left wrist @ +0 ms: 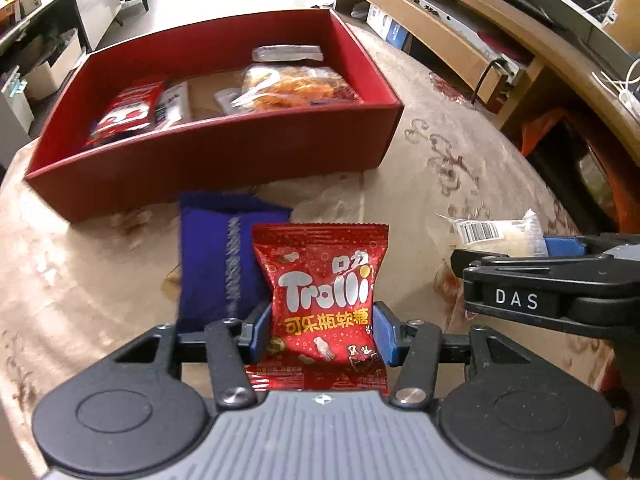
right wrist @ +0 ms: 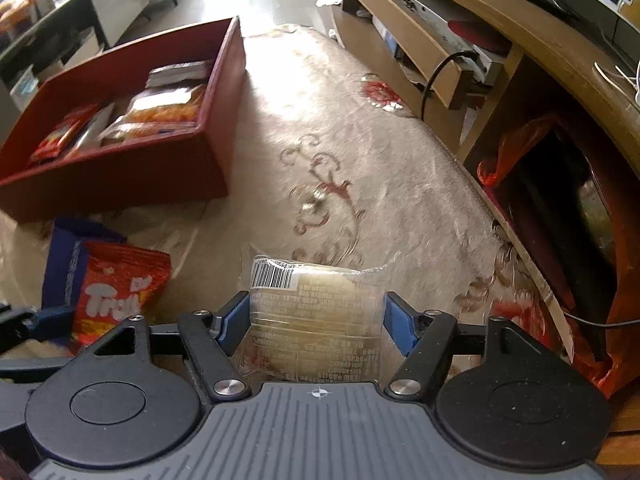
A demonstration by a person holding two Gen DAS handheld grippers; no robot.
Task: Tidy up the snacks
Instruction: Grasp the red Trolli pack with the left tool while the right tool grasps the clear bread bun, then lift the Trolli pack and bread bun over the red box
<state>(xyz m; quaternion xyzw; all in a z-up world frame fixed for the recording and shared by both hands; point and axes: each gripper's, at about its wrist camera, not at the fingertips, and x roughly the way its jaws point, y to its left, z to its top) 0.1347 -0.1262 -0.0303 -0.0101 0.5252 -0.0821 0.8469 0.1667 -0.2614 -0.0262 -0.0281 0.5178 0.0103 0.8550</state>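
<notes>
My left gripper (left wrist: 322,334) is shut on a red Trolli gummy packet (left wrist: 322,292) and holds it upright above the table. My right gripper (right wrist: 316,320) is shut on a clear-wrapped pale pastry with a barcode label (right wrist: 316,312). The pastry also shows in the left wrist view (left wrist: 500,232), and the Trolli packet shows in the right wrist view (right wrist: 116,296). A red open box (left wrist: 224,160) stands ahead, holding several snack packets (left wrist: 288,84); it also shows in the right wrist view (right wrist: 160,168).
A blue pouch (left wrist: 216,264) lies on the beige patterned tablecloth (right wrist: 340,160) just before the box. Wooden shelving (right wrist: 460,40) and an orange bag (right wrist: 516,148) stand close on the right, past the table edge.
</notes>
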